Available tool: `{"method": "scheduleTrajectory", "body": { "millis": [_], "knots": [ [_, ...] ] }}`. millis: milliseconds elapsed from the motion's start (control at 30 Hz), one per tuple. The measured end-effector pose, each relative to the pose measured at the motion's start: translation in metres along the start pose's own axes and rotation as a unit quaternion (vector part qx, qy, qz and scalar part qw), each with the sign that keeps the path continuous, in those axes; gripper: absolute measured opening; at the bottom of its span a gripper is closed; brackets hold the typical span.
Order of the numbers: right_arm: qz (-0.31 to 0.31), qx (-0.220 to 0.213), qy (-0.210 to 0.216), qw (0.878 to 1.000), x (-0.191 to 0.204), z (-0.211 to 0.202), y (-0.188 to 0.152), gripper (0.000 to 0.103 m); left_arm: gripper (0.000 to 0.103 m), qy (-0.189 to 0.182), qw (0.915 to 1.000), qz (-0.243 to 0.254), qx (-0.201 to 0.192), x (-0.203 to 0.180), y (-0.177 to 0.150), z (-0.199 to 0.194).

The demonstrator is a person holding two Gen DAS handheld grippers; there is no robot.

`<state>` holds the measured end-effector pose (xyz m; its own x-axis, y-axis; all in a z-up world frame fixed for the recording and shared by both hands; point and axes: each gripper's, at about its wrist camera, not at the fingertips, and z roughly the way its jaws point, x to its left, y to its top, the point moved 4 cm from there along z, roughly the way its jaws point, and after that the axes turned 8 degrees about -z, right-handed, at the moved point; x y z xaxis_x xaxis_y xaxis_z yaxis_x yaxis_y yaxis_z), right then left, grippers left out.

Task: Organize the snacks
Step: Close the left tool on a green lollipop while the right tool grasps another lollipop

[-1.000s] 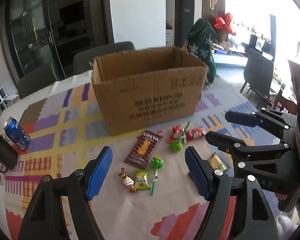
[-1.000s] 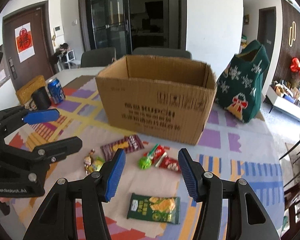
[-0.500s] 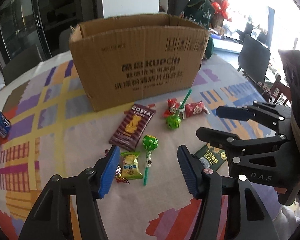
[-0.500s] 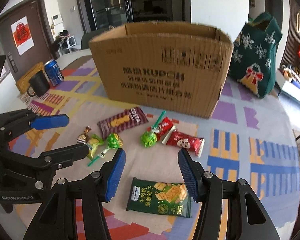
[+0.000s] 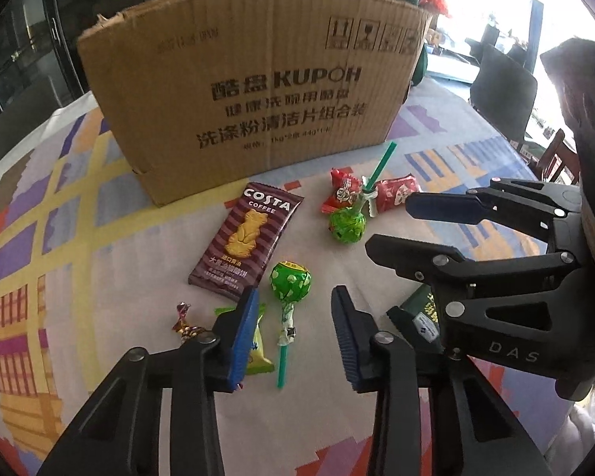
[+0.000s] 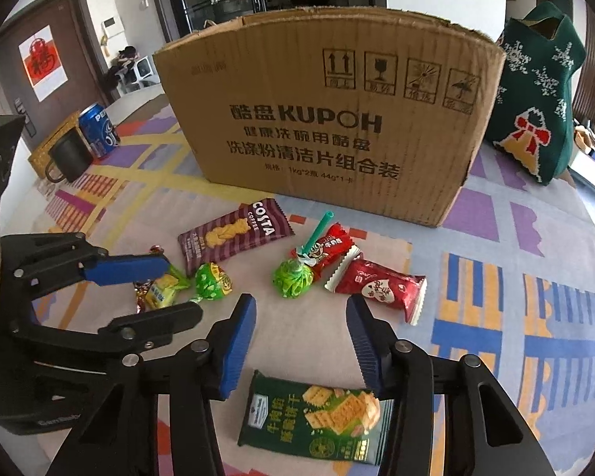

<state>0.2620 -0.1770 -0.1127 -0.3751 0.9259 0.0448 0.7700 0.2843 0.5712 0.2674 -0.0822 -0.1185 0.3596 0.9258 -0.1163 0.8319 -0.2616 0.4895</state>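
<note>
1. The tabletop (image 6: pixel 496 246) wears a cloth of purple, yellow and blue blocks.
2. A cardboard box (image 6: pixel 329 127) stands at the back, a green knitted bag (image 6: pixel 535 111) beside it.
3. In front lie a Costa biscuit pack (image 6: pixel 234 238), two green lollipops (image 6: pixel 212 281) (image 6: pixel 293 277), two red sweet packets (image 6: pixel 331 252) (image 6: pixel 380 287), a yellow-green sachet (image 6: pixel 162 289) and a green cracker pack (image 6: pixel 317 420).
4. A blue can (image 6: pixel 99 129) and black mug (image 6: pixel 69 156) stand at the far left.
</note>
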Motion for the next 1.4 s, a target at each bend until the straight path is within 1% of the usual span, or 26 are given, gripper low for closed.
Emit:
{"method": "scheduleTrajectory", "body": {
  "millis": [300, 533, 767, 867, 933, 1100, 1400],
  "knots": [
    [0.001, 0.015, 0.011, 1.0, 0.0, 0.022, 0.006, 0.041, 0.033, -0.007, 1.0, -0.003, 0.005, 0.005, 0.003, 0.011],
    [0.001, 0.025, 0.017, 1.0, 0.002, 0.035, 0.009, 0.036, 0.025, -0.015, 0.9997, -0.013, 0.012, 0.008, 0.005, 0.02],
    [0.005, 0.031, 0.022, 0.999, 0.001, 0.044, 0.01, 0.033, 0.025, -0.025, 0.9992, -0.031, 0.011, 0.012, 0.008, 0.023],
    [0.006, 0.029, 0.022, 0.999, 0.0, 0.045, 0.011, 0.033, 0.026, -0.025, 0.9991, -0.033, 0.011, 0.012, 0.009, 0.024],
    [0.003, 0.028, 0.019, 0.999, 0.0, 0.046, 0.012, 0.028, 0.025, -0.024, 0.9991, -0.034, 0.01, 0.012, 0.008, 0.023],
    [0.004, 0.028, 0.019, 0.999, 0.001, 0.044, 0.011, 0.027, 0.025, -0.026, 0.9986, -0.045, 0.007, 0.01, 0.009, 0.021],
    [0.016, 0.015, 0.017, 1.0, -0.001, 0.024, 0.003, 0.027, 0.025, -0.013, 0.9985, -0.046, -0.025, 0.008, 0.011, -0.007]
  ]
}}
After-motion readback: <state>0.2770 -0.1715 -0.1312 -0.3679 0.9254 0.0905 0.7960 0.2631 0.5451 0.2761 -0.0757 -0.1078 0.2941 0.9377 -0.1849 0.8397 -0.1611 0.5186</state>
